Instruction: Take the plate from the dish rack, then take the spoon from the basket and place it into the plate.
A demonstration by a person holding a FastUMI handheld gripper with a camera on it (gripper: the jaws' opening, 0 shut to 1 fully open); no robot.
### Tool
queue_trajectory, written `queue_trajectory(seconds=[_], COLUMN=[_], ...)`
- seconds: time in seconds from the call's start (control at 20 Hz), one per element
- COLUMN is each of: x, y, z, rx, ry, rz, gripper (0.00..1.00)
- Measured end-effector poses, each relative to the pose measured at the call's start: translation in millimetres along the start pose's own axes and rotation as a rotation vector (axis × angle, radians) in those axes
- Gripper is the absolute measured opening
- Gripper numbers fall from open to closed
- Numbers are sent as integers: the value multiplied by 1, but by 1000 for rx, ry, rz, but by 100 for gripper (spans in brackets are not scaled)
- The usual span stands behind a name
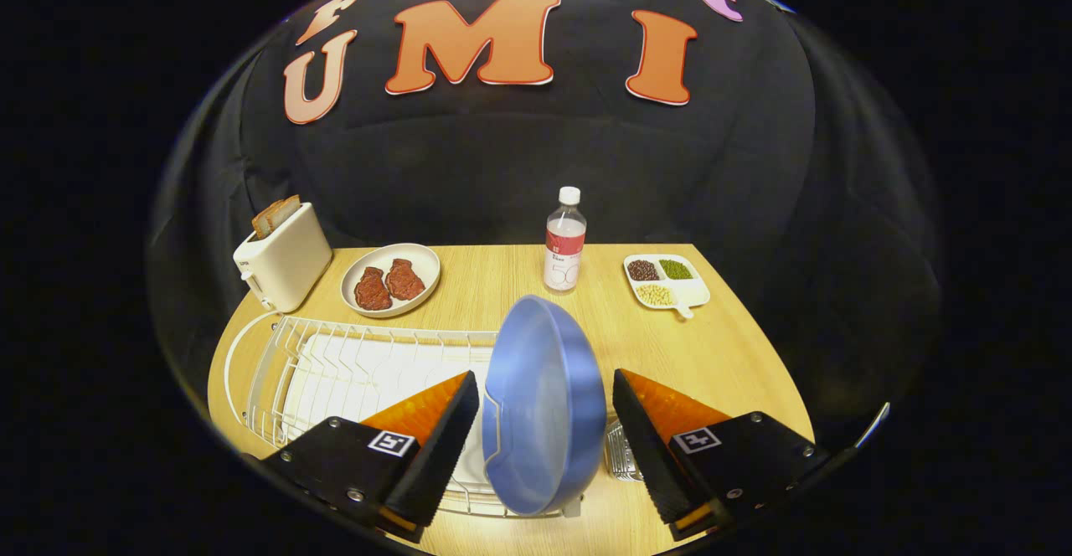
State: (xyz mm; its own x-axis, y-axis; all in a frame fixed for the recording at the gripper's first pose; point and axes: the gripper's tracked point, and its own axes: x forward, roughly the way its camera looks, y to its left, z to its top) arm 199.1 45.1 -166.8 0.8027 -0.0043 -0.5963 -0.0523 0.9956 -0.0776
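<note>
Plate (544, 405) (blue) stands on edge in the dish rack (335, 372) near the table's front edge; gripper (546, 430) spread wide, fingers flanking it, gripping nothing.

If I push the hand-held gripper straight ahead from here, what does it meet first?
Probably the blue plate, standing on edge in the dish rack between the open fingers of the hand-held gripper; exact depth is unclear.

The tool (546, 422) points forward and slightly down, its two fingers (435, 447) spread wide apart.
</note>
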Motion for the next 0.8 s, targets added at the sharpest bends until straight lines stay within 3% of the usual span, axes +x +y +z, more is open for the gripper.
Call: queue_trajectory(seconds=[0.2,0.25,0.35,0.55,0.8], x=[13,15,16,13,5], y=[-2,-2,-6,-10,-5], z=[-13,-15,-14,-14,3], rx=[16,27,39,57,-10], ry=[65,77,86,94,57], rz=[-22,-23,-52,-99,-147], gripper=[64,48,31,25,24])
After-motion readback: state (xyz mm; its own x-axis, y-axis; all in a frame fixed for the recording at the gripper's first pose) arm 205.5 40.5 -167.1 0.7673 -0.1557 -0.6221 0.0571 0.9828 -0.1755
